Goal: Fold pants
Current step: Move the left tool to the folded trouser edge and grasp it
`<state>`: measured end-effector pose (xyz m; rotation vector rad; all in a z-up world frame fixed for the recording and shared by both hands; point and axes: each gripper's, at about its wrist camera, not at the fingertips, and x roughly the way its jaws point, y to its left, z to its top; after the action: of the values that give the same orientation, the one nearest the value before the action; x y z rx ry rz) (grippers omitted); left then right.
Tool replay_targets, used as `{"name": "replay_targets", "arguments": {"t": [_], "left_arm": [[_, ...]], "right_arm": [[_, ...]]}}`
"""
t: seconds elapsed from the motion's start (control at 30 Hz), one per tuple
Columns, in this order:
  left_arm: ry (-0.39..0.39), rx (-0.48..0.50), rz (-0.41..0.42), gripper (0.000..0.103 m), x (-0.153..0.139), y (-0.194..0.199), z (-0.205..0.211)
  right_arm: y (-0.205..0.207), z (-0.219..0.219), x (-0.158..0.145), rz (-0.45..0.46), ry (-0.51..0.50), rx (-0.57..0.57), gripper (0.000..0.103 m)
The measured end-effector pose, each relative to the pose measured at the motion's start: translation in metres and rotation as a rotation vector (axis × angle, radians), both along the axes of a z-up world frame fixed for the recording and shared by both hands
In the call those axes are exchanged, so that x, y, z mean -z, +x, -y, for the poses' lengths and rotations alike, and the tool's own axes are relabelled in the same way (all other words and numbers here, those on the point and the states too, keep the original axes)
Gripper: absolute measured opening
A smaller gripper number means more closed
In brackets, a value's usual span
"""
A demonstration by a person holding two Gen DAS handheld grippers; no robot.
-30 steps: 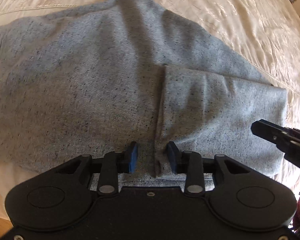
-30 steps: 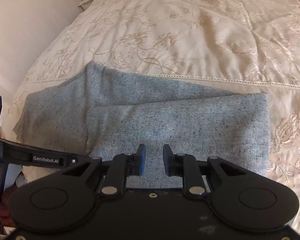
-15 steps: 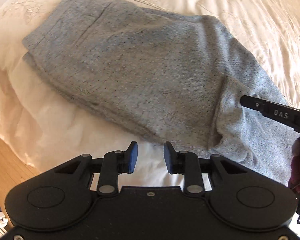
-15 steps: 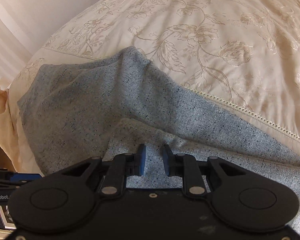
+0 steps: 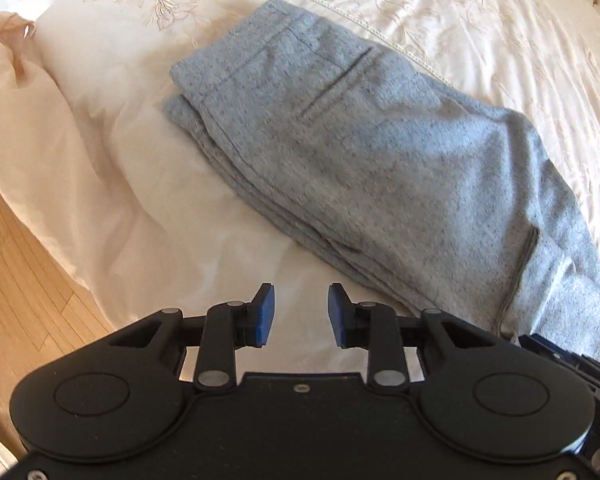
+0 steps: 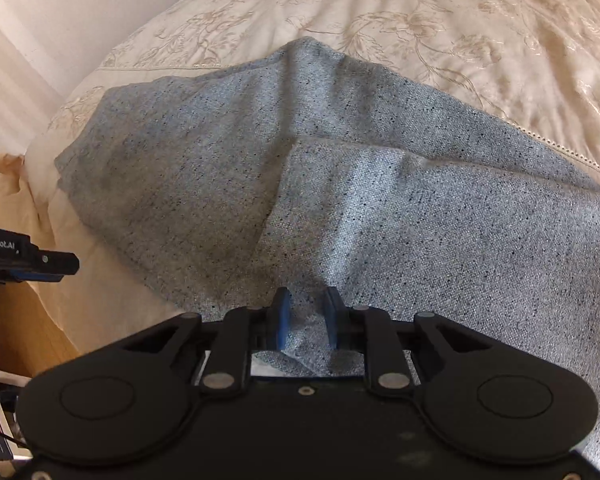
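Although the grey pants (image 5: 364,152) already lie folded lengthwise on the cream embroidered bedspread (image 5: 500,28), with the waistband end stacked in several layers toward the bed's corner and a back-pocket seam showing on top, the fold does not look finished: one leg end has been laid back over the body of the garment, its hem edge (image 6: 284,196) running across the middle in the right wrist view, and the bundle is long and slack where a compact stack is wanted. By my reading at least one more fold across the length is left, plus some squaring of the loose edges near the right side. As for the left tongs (image 5: 300,316), they stand about half open with nothing between the blue pads (image 5: 264,312); they hang above bare sheet just beside the near edge of the pants, touching nothing. For the right tongs (image 6: 305,316), the jaws are drawn narrow with a ridge of grey cloth rising between them, and the pads appear to pinch that bunched fabric close to the hem. Wooden floor (image 5: 24,280) shows past the bed's edge at the left.
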<state>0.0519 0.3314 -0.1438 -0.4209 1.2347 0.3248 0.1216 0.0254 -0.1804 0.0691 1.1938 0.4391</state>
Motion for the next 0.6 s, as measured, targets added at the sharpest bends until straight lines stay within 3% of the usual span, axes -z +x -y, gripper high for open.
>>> {"name": "replay_targets", "arguments": {"t": [0.27,0.37,0.5,0.6], "left_arm": [[-0.024,0.010,0.060,0.040,-0.008,0.037,-0.070],[-0.037,0.032,0.049,0.054,0.001,0.050,-0.090],[-0.087,0.094,-0.014,0.058,0.033,0.064,-0.102],[-0.123,0.124,-0.013,0.066,0.047,0.068,-0.108]], "right_arm": [[-0.010,-0.025,-0.006,0.017,-0.124,0.100,0.024],[-0.009,-0.033,-0.007,0.013,-0.157,0.150,0.024],[-0.009,-0.041,-0.012,0.022,-0.197,0.202,0.024],[-0.012,-0.047,-0.019,0.036,-0.210,0.251,0.024]]}}
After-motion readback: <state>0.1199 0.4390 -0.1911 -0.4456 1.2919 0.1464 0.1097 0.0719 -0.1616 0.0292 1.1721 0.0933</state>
